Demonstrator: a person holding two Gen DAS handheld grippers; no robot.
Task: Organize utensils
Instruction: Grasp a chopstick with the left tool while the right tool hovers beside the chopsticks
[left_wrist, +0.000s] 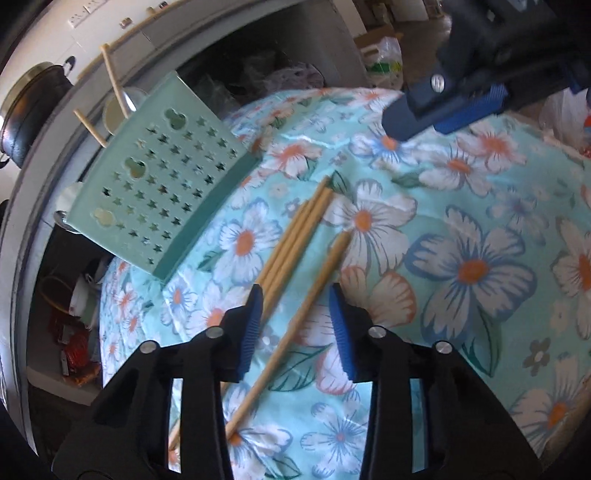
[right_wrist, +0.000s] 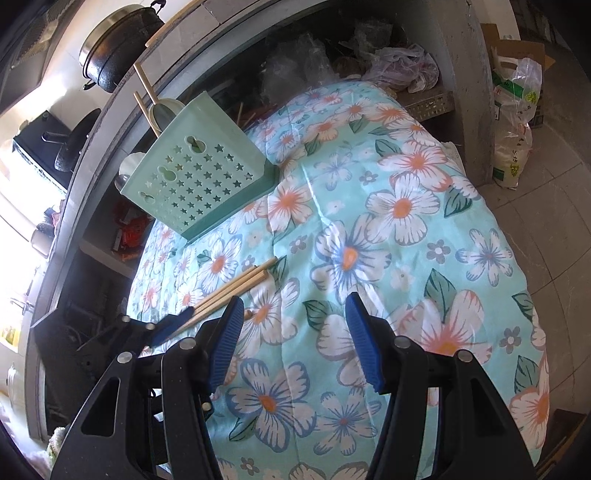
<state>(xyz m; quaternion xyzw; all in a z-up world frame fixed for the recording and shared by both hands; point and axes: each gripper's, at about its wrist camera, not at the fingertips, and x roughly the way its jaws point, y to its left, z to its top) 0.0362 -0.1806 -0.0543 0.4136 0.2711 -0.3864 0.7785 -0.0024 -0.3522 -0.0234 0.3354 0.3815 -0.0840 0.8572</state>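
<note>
Several wooden chopsticks (left_wrist: 295, 240) lie on the floral cloth (left_wrist: 461, 229), three side by side and one (left_wrist: 295, 328) apart to the right. My left gripper (left_wrist: 295, 293) straddles them with its jaws apart; the single stick runs through the gap untouched, and the bundle passes by the left pad (left_wrist: 253, 325). A mint utensil holder (left_wrist: 162, 177) with star holes stands behind, with chopsticks (left_wrist: 110, 77) sticking out of it. My right gripper (right_wrist: 295, 301) hovers open over the bare cloth (right_wrist: 369, 184), to the right of the chopsticks (right_wrist: 236, 288) and in front of the holder (right_wrist: 199, 177).
A black pot (right_wrist: 118, 48) sits on the grey counter behind the table. Shelves under the counter hold bags and packets (right_wrist: 399, 66). A plastic sack (right_wrist: 517, 122) and a cardboard box stand on the tiled floor at the right. The cloth drops off at the table's edges.
</note>
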